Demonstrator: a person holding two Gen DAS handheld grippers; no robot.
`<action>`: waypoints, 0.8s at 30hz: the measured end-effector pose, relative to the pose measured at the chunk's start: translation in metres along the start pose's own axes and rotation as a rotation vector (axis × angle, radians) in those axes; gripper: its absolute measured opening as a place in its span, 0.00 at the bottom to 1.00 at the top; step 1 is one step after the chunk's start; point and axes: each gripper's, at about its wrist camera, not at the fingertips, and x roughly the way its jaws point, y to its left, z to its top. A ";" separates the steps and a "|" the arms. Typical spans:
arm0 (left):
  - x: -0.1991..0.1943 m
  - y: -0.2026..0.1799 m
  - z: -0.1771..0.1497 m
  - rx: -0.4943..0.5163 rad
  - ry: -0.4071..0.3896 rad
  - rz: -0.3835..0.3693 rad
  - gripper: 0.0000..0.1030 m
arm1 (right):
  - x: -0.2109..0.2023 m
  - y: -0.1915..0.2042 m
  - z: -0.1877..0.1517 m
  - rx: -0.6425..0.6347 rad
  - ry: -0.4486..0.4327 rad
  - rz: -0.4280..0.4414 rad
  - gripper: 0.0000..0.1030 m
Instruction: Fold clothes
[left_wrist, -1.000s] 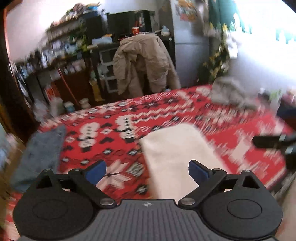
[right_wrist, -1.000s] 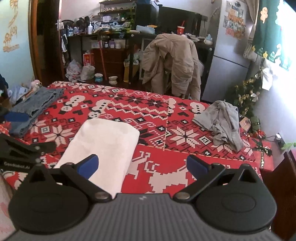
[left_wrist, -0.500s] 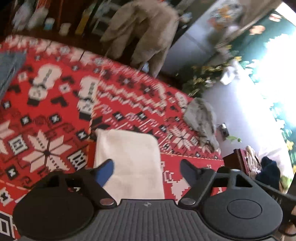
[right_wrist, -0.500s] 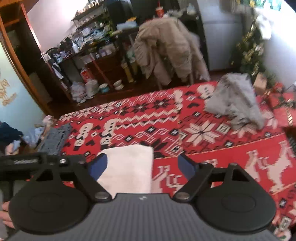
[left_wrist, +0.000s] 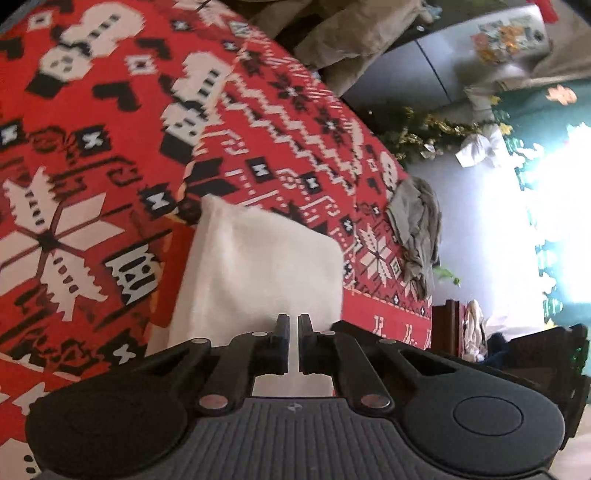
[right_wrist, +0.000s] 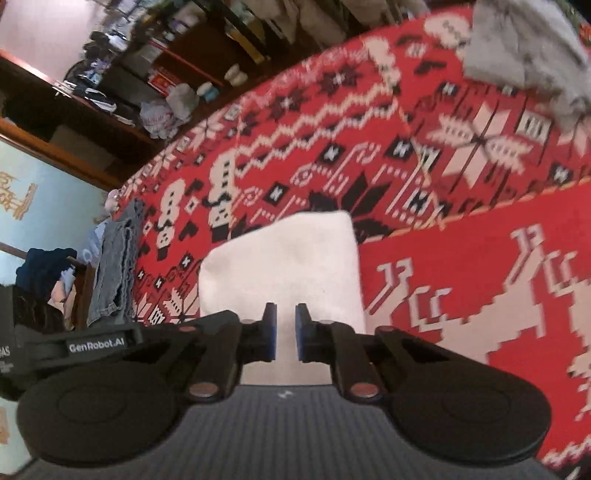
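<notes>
Grey garment (left_wrist: 417, 229) beyond white cloth (left_wrist: 266, 266)

— What carries everything?
— A bed under a red patterned blanket (left_wrist: 110, 155), reaching nearly every edge

— Past its far edge?
— Dark wooden shelves (right_wrist: 122, 96), cluttered, against a pale wall; a grey fridge (left_wrist: 461, 66) with stickers

— And the light?
— A window (left_wrist: 561, 221) blazing white, green curtain (left_wrist: 535, 110) beside it
</notes>
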 end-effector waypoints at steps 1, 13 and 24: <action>0.002 0.003 0.001 -0.003 0.001 0.004 0.00 | 0.007 0.000 0.000 0.002 0.005 -0.001 0.11; -0.010 -0.012 -0.002 0.198 -0.107 0.149 0.01 | 0.012 -0.009 0.004 -0.068 -0.031 0.000 0.01; -0.002 -0.016 0.013 0.239 -0.128 0.209 0.01 | 0.037 0.019 0.011 -0.170 0.000 -0.005 0.00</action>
